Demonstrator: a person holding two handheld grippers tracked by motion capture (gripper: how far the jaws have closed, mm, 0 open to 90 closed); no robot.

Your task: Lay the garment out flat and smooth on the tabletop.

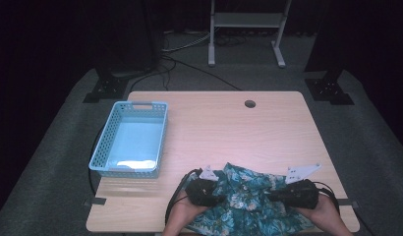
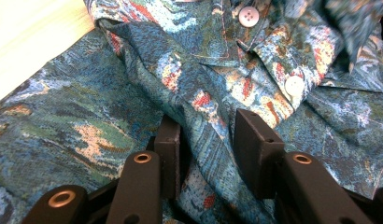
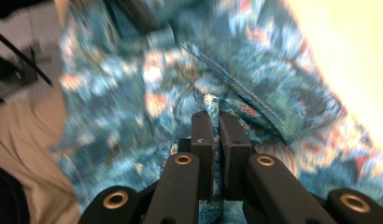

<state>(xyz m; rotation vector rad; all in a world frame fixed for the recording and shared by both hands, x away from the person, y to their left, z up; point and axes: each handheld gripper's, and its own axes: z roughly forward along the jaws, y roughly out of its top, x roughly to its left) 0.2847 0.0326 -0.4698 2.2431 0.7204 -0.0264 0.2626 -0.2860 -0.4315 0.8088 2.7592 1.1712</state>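
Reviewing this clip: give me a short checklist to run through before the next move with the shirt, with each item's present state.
1. Right tongs closed on a fold of the patterned shirt: ok, jaws pinch fabric between them.
2. Left tongs gripping the shirt: not ok, jaws stand apart with a ridge of fabric between them.
3. Shirt fully on the table: not ok, it reaches the near edge.
4. Blue basket free to take the shirt: ok, nothing seen inside.
5. Buttons clear of the left jaws: ok.
6. Cables clear of fabric: cannot tell.
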